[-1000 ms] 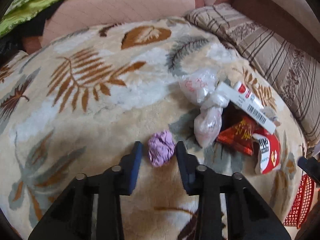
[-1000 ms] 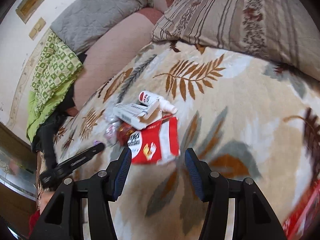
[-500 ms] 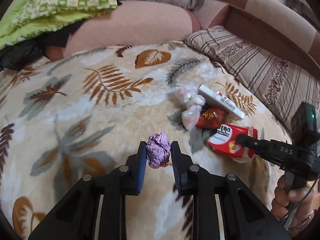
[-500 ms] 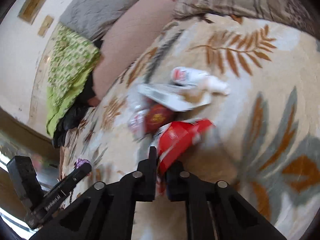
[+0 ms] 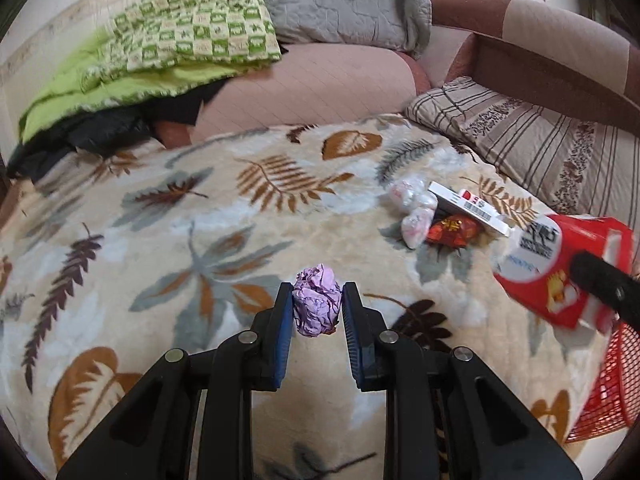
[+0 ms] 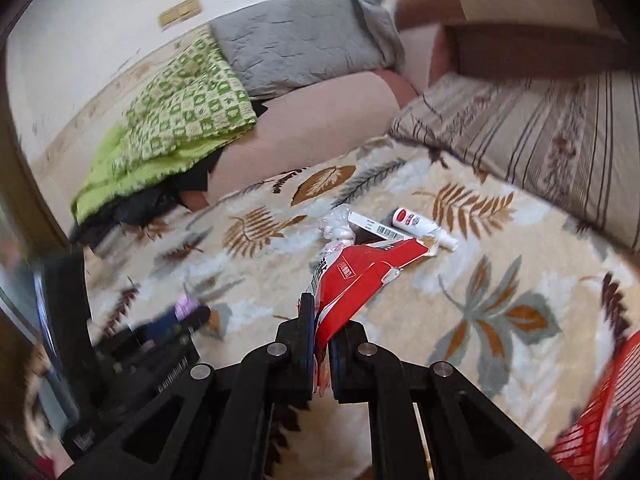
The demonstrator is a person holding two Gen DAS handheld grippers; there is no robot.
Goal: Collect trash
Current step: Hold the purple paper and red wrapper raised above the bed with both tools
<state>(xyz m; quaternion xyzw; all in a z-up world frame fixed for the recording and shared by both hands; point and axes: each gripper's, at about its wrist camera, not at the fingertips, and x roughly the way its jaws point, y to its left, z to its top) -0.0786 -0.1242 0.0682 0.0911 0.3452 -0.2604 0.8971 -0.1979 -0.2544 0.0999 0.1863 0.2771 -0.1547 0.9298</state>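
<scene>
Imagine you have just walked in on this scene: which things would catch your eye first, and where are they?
The crumpled purple paper ball stands out first, pinched in the left gripper above the leaf-patterned blanket. Next is the red snack packet, clamped in the right gripper. More litter sits mid-blanket, and a red mesh basket waits at the right edge.

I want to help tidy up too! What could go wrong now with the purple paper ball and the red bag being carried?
The left gripper squeezes the purple paper ball only at its tips, so it might pop out. The right gripper pinches just one edge of the red bag, which hangs loose and could slip or catch on the way to the red basket. More trash still lies on the blanket.
</scene>
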